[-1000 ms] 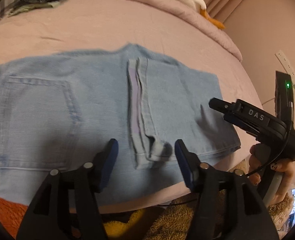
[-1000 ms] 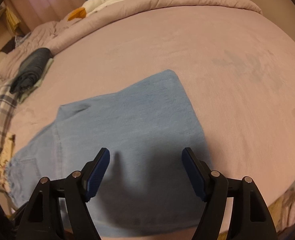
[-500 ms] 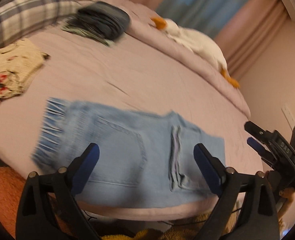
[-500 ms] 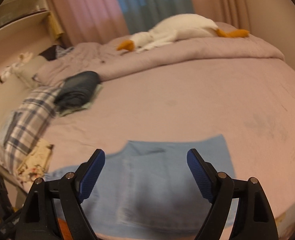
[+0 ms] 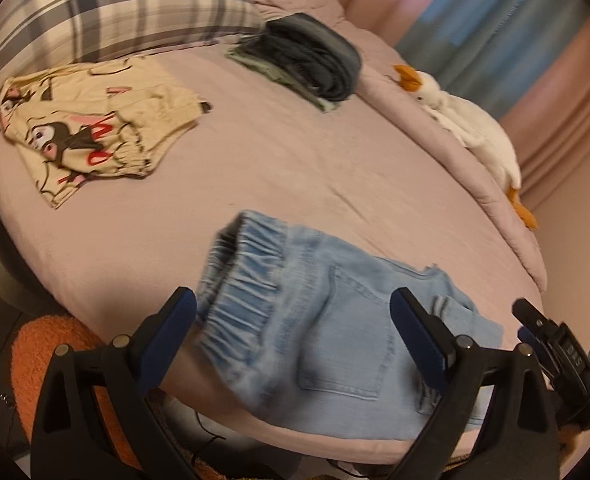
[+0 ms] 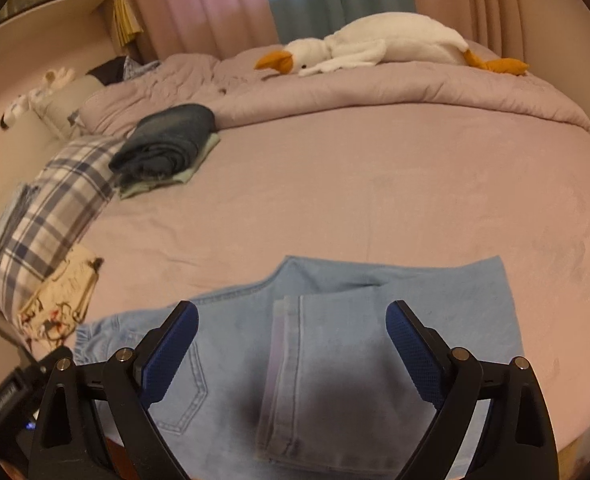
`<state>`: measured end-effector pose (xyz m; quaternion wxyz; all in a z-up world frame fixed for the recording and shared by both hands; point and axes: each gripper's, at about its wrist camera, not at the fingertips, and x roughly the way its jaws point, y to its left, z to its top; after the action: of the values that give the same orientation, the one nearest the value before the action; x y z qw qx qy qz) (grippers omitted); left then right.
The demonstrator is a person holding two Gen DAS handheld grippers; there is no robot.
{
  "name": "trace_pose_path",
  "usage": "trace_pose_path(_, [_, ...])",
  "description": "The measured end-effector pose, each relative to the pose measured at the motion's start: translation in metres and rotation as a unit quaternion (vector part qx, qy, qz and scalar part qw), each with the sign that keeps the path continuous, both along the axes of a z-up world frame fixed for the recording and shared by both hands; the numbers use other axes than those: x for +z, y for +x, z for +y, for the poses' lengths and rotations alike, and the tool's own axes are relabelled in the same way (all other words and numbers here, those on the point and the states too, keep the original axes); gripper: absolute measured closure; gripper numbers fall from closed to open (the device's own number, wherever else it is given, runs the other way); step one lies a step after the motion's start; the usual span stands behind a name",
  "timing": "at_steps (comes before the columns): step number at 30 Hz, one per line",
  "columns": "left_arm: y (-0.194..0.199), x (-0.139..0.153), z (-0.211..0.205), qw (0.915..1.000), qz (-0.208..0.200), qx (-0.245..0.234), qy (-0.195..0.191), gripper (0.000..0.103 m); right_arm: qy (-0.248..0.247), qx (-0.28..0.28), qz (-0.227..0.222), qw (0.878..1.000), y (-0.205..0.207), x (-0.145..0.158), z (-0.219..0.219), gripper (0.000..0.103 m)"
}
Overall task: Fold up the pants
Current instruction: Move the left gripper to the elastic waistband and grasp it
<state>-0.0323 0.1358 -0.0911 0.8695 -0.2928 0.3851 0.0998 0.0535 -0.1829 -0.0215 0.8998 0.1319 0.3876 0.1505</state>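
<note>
Pants [image 6: 375, 320]: light blue denim, lying flat near the front edge of the bed [image 6: 375, 184], partly folded, with the leg ends turned back over the seat so a hem [image 6: 283, 360] runs across the middle of the garment.

Left gripper [image 5: 293, 332]: fingers [image 5: 167, 332] spread wide and released, grasping nothing, raised above the elastic waistband [image 5: 243, 276] and back pocket [image 5: 347, 328]. Right gripper [image 6: 291, 348]: fingers [image 6: 413, 352] likewise spread and empty, poised over the folded-back leg end; its shadow falls on the denim beneath.

Judgement: both tools are held clear of the cloth so the fold can settle and be checked before another grasp. One fold appears complete; a further fold, bringing the waistband end across, seems to remain. The waistband edge lies close to the bed's front margin, which may favour pinching it there.

Surroundings: a stack of folded dark garments [image 6: 167, 140] lies well apart toward the back, likely the destination pile. A cream printed garment [image 5: 91, 128] lies beside a plaid pillow [image 5: 115, 8]. A plush goose [image 6: 375, 44] rests on the rolled duvet [image 6: 375, 92].
</note>
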Motion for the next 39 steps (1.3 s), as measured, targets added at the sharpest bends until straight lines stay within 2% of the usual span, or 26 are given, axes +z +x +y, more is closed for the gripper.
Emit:
trace_pose_path(4, [0.002, -0.011, 0.007, 0.9998, 0.017, 0.002, -0.009, 0.005, -0.001, 0.009, 0.003, 1.0, -0.001, -0.003, 0.002, 0.009])
trace_pose_path(9, [0.002, -0.022, 0.015, 0.9986, 0.031, 0.003, -0.042, 0.005, -0.002, 0.0, 0.022, 1.0, 0.005, -0.012, 0.0, 0.009])
trace_pose_path(14, [0.003, -0.033, 0.016, 0.9975, 0.052, 0.005, -0.049, 0.005, 0.004, -0.002, 0.028, 1.0, 0.004, -0.015, -0.005, 0.009])
trace_pose_path(20, [0.006, -0.05, 0.026, 0.9912, 0.059, 0.003, -0.119, 0.006, 0.003, 0.004, 0.036, 0.999, 0.005, -0.019, -0.004, 0.009])
trace_pose_path(27, [0.006, -0.053, 0.022, 0.9908, 0.061, -0.003, -0.121, 0.007, 0.005, 0.012, 0.039, 0.999, 0.006, -0.021, -0.003, 0.009])
trace_pose_path(30, [0.008, -0.055, 0.017, 0.9919, 0.067, -0.008, -0.108, 0.008, 0.007, 0.013, 0.04, 0.999, 0.007, -0.021, -0.004, 0.009])
trace_pose_path(35, [0.012, -0.056, 0.007, 0.9924, 0.074, -0.019, -0.096, 0.017, 0.007, 0.014, 0.042, 0.999, 0.008, -0.022, -0.004, 0.009])
trace_pose_path(39, [0.011, -0.059, 0.002, 0.99, 0.075, -0.04, -0.112, 0.019, 0.009, 0.017, 0.042, 0.999, 0.008, -0.023, -0.003, 0.009])
